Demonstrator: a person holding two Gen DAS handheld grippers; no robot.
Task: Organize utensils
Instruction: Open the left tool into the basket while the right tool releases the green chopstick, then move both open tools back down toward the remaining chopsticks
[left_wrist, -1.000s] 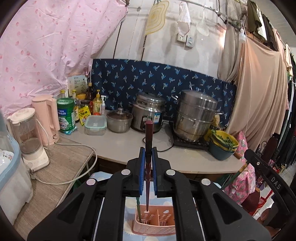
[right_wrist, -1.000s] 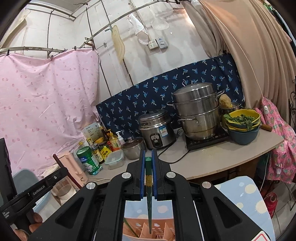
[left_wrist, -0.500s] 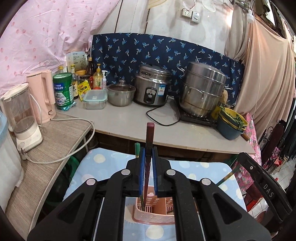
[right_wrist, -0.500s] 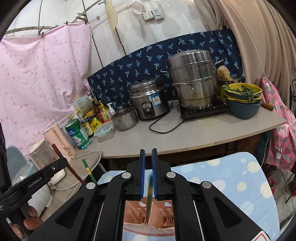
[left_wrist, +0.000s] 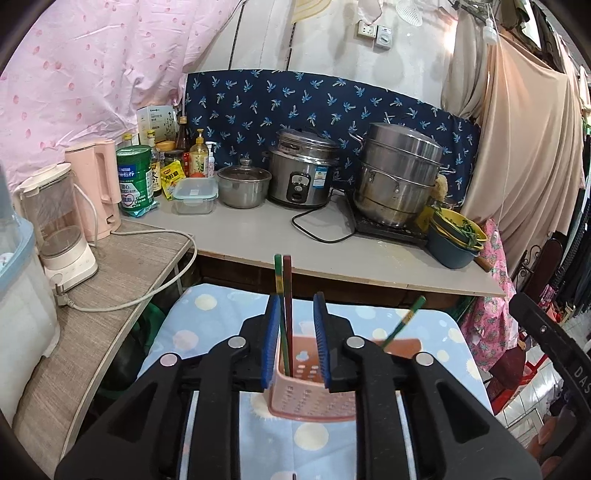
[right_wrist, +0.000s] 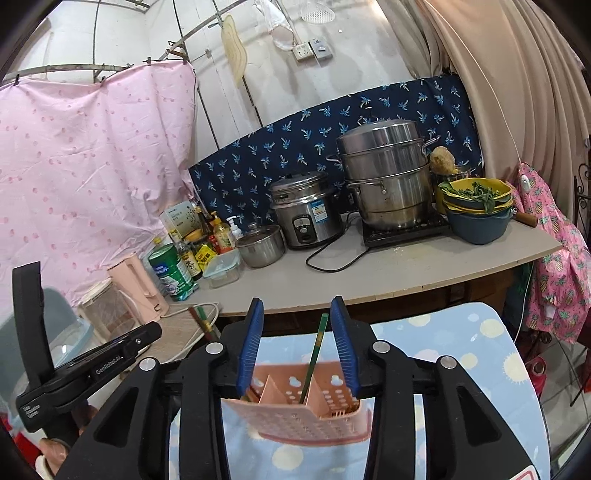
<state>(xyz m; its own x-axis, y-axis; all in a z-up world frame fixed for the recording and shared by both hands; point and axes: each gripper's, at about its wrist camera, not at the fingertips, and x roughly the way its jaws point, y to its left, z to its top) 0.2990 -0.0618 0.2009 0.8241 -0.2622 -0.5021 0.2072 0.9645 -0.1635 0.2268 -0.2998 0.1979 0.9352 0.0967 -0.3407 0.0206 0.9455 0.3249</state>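
A pink perforated utensil holder (left_wrist: 310, 391) stands on the spotted blue cloth (left_wrist: 207, 306). My left gripper (left_wrist: 296, 296) hangs over its left end with jaws opening. A dark red chopstick (left_wrist: 287, 295) and a green chopstick (left_wrist: 277, 280) stand upright between them, close to the left pad and free of the right one. My right gripper (right_wrist: 296, 300) is over the holder (right_wrist: 306, 424), jaws also opening. Another green chopstick (right_wrist: 317, 350) leans in a middle compartment between its pads, touching neither. That chopstick (left_wrist: 402, 325) shows slanted in the left wrist view.
Behind the cloth a grey counter (left_wrist: 258, 236) carries a rice cooker (left_wrist: 301, 173), a steamer pot (left_wrist: 397, 177), bowls of greens (left_wrist: 454, 240), a small pot, jars and bottles. A blender (left_wrist: 59, 221) and pink kettle sit on the left shelf. A hand (right_wrist: 48, 454) holds the left gripper (right_wrist: 147, 334).
Both grippers came down over the holder. The left has let go of the red chopstick and the right of the green one; both now stand in the holder between parted jaws.
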